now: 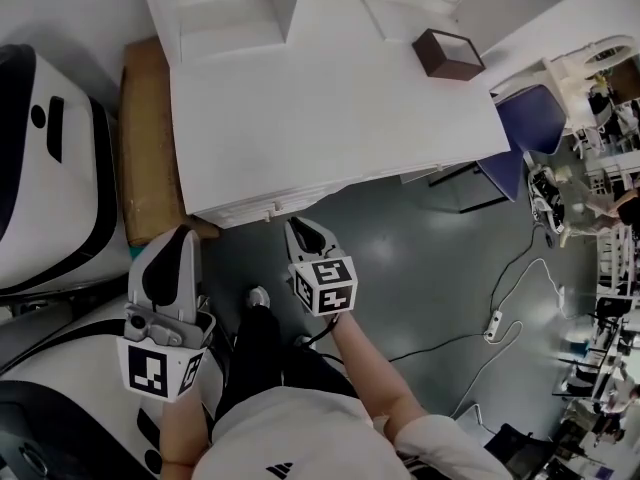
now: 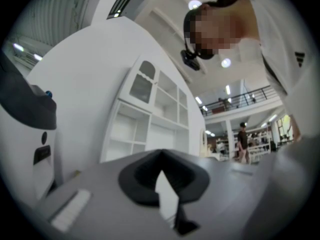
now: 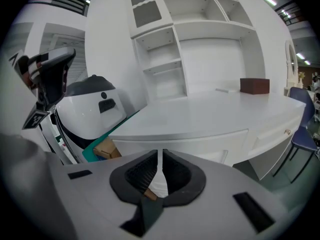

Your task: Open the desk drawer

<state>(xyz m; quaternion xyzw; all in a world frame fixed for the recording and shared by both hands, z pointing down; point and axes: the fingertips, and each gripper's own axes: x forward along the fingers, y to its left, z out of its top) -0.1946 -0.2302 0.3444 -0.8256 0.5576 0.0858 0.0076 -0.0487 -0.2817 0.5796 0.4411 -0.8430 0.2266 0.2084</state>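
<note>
Closest to the lens, at lower left, the left tool (image 1: 180, 236) hangs with its jaws pressed together on nothing, just beside a cardboard box (image 1: 150, 158) and a white-and-black machine (image 1: 45, 158). Right of it, the right tool (image 1: 298, 226) points at the front edge of the white tabletop (image 1: 330, 108), its jaws a thin crack apart and empty. The drawer (image 3: 200, 143) sits shut under that edge, ahead of the right tool. So narrow a gap may fail to take whatever pull the drawer has and skid off the smooth front. The person's legs (image 1: 255, 348), standing close, could also block its travel. Counted: two tools, two drawer fronts seen from the right tool, one cardboard box, one brown box (image 1: 448, 53), one blue chair (image 1: 530, 118).
</note>
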